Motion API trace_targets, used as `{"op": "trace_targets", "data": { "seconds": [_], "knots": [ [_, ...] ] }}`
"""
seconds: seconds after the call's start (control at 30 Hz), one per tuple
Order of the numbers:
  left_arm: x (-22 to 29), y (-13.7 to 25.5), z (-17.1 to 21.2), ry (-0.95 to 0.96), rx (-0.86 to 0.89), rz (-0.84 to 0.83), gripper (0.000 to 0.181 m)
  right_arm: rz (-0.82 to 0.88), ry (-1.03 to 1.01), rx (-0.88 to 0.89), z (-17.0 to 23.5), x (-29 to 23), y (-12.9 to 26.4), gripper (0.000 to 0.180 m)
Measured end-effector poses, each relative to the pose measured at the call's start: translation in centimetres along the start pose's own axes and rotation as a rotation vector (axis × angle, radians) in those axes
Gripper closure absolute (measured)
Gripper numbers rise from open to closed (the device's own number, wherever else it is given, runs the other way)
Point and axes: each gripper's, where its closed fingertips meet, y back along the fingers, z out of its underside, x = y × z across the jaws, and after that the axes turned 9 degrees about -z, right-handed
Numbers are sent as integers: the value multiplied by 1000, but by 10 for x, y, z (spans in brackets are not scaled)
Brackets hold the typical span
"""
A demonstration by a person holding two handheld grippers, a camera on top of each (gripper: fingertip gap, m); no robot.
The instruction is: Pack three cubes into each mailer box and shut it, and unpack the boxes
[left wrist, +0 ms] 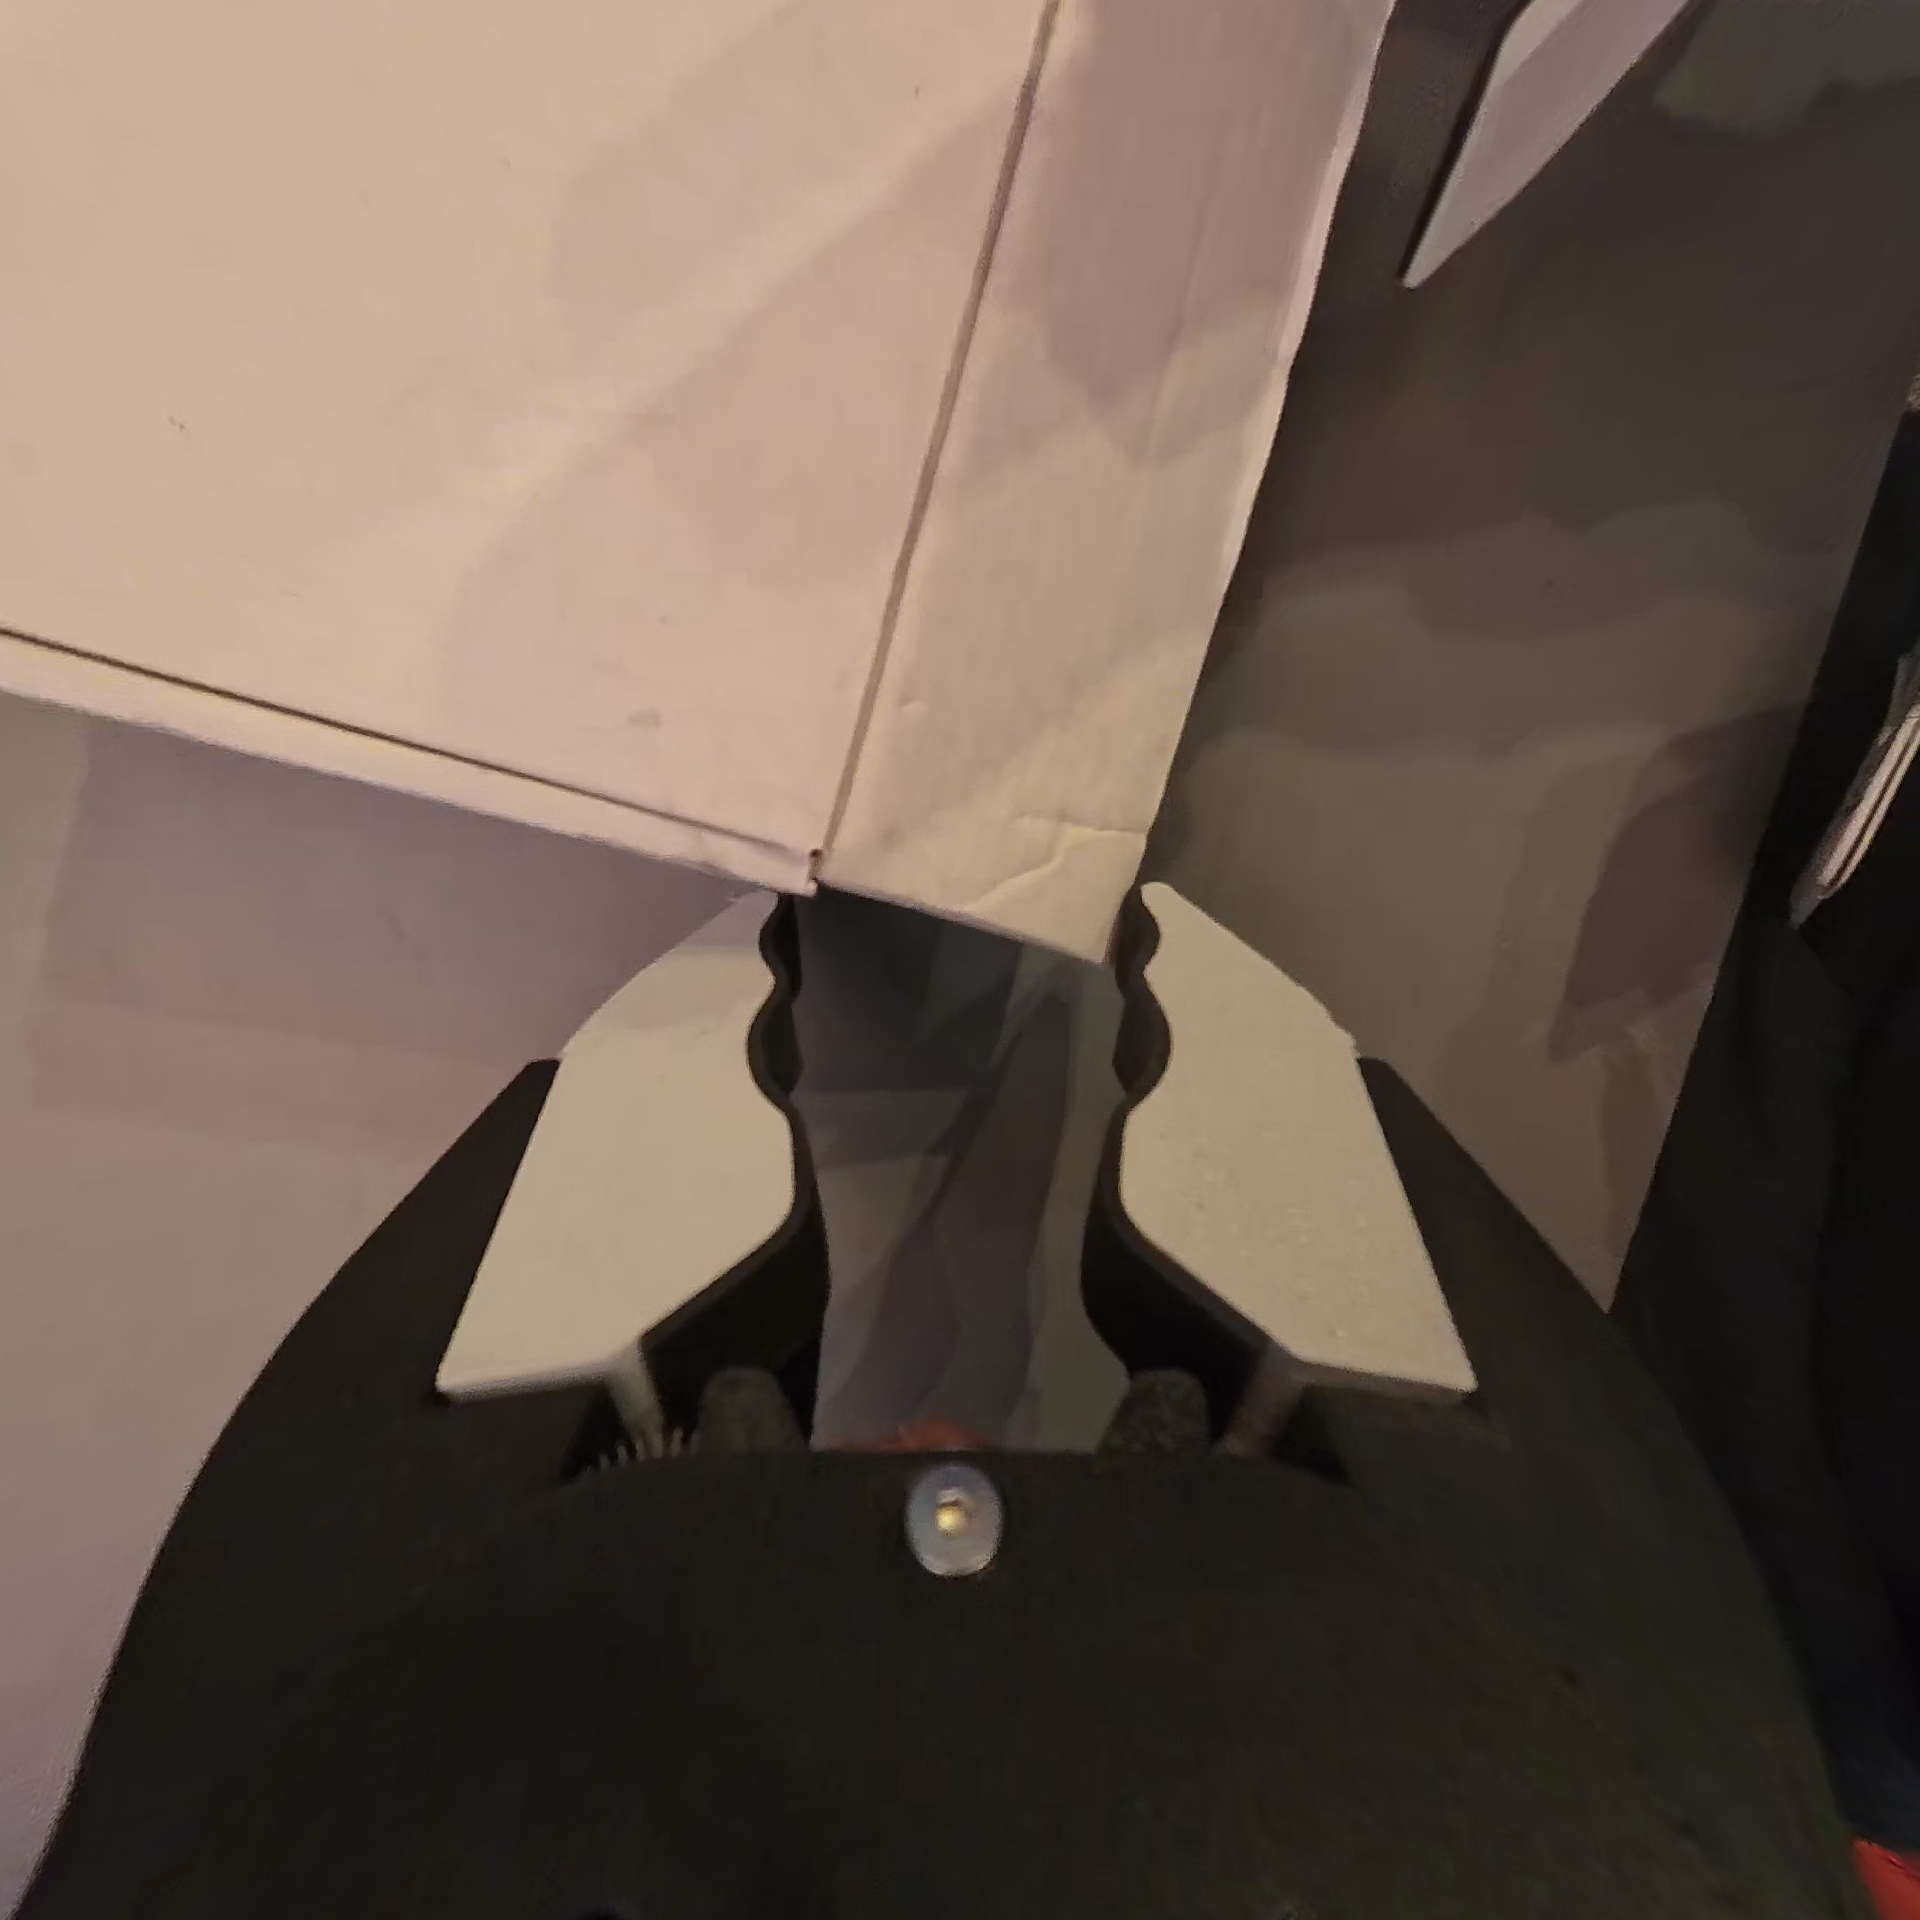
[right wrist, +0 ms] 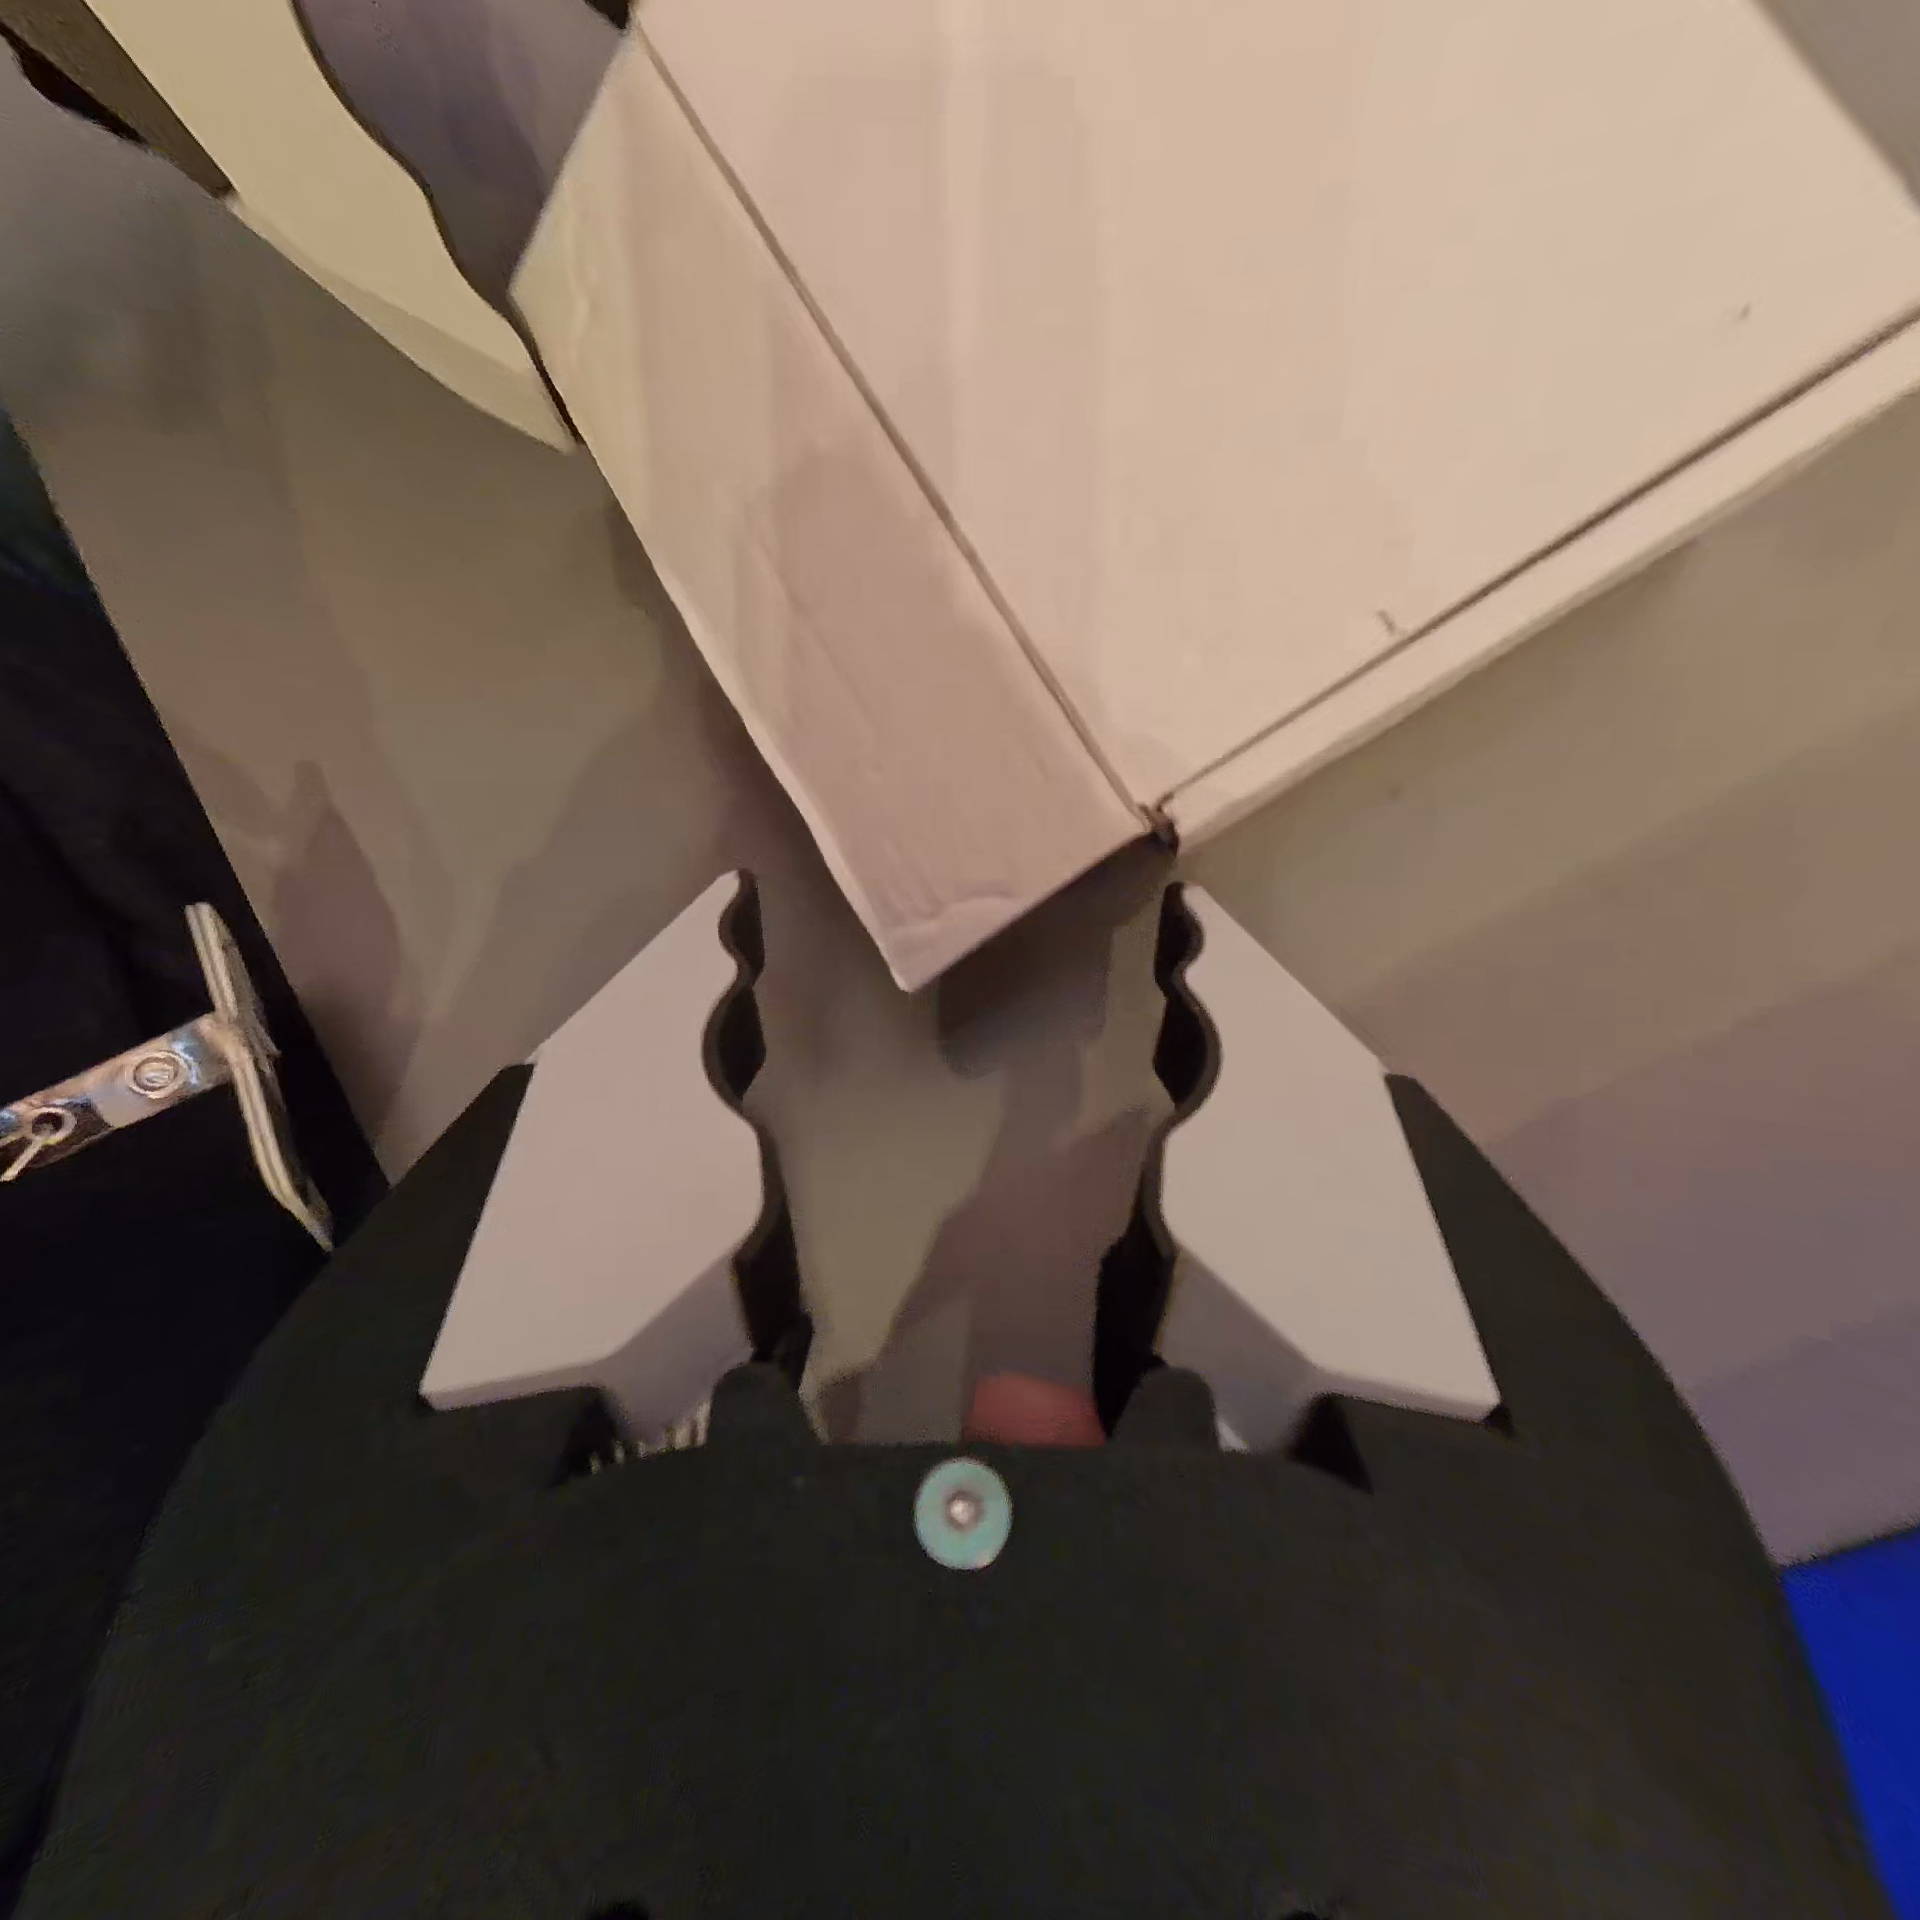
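A shut white mailer box (left wrist: 499,395) fills the upper left of the left wrist view. My left gripper (left wrist: 961,914) is open, and the box's near corner sits between its fingertips; I cannot tell whether they touch it. In the right wrist view the same box (right wrist: 1247,364) fills the upper right. My right gripper (right wrist: 958,889) is open, with another corner of the box between its fingertips. No cubes are in view. Each view shows the other gripper's white finger (left wrist: 1538,135) (right wrist: 343,208) beside the box.
The box rests on a pale grey table (left wrist: 1455,675) (right wrist: 1558,987). A person's dark clothing (left wrist: 1787,1039) (right wrist: 94,831) with a metal clip (right wrist: 208,1060) lies along the table edge. A blue thing (right wrist: 1860,1683) shows at the lower right of the right wrist view.
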Motion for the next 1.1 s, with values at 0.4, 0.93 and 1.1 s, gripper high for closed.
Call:
{"op": "trace_targets", "data": {
  "seconds": [0.4,0.93,1.1],
  "knots": [
    [-2,-4,-1,-9,-7,12,115,16,4,-6,-4,13,-9,95],
    [-49,15,-81,-93,0,-95,117,191,131,55,4,17,-7,168],
    [-57,7,-87,-102,-8,-94,127,262,154,120,-4,27,6,180]
  ]
}}
